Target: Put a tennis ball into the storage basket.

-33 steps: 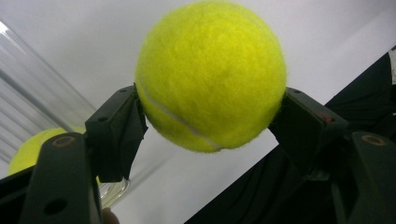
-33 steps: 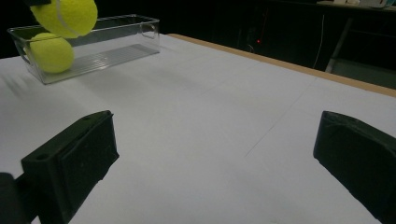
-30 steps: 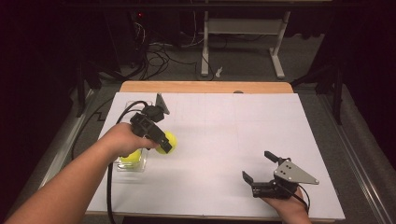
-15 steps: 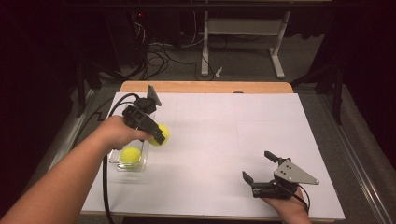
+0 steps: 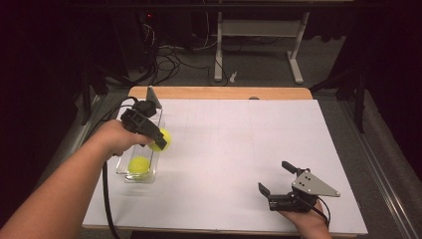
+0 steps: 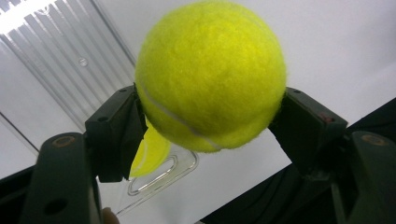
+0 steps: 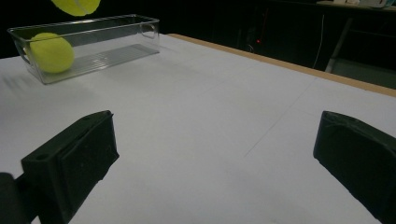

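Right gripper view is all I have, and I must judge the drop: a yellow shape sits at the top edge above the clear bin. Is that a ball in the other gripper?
Observer: Yes. The left gripper is shut on a tennis ball, one of its fingers pressing each side.
Operator: Is the ball over the bin?
Observer: In the high view the held ball hangs at the right long wall of the clear bin, beside its middle.
Operator: Anything else in there?
Observer: One more tennis ball lies at the near end.
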`<state>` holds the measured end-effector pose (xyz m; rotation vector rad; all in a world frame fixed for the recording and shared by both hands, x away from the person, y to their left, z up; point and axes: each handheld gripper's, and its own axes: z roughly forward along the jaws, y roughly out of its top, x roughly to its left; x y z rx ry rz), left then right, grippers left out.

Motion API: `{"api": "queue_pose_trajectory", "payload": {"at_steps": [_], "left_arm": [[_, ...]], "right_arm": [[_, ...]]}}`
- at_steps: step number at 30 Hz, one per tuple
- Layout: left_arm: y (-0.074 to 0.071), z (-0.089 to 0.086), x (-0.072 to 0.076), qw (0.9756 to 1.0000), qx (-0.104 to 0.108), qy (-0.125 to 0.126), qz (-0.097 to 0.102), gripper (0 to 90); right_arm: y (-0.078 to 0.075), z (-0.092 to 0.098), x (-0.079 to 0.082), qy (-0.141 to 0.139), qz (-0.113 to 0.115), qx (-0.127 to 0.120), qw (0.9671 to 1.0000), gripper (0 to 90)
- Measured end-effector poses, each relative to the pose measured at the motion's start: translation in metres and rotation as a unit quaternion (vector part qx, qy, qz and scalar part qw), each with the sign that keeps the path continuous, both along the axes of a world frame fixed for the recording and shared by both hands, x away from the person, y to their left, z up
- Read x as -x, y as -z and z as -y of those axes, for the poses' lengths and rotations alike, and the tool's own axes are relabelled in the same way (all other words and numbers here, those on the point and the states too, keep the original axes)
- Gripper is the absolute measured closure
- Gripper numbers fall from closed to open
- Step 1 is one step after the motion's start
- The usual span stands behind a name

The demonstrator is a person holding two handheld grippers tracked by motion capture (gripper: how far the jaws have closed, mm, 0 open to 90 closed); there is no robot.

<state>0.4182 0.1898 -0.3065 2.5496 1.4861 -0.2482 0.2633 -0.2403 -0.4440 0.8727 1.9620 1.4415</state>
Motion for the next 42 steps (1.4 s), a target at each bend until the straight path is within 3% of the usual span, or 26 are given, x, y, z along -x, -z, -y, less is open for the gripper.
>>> {"api": "queue_pose_trajectory", "payload": {"at_steps": [21, 29, 42], "left_arm": [[0.005, -0.041, -0.014, 0.9984, -0.013, -0.055, -0.003, 28.9], [0.007, -0.056, -0.017, 0.9966, -0.016, -0.080, -0.005, 28.9], [0.008, -0.057, -0.018, 0.9965, -0.018, -0.082, -0.005, 28.8]], "right_arm": [[0.000, 0.000, -0.001, -0.001, 0.000, 0.000, 1.0000, 0.1], [0.000, 0.000, -0.001, -0.001, 0.000, 0.000, 1.0000, 0.1], [0.000, 0.000, 0.000, -0.002, 0.002, 0.000, 1.0000, 0.1]]}}
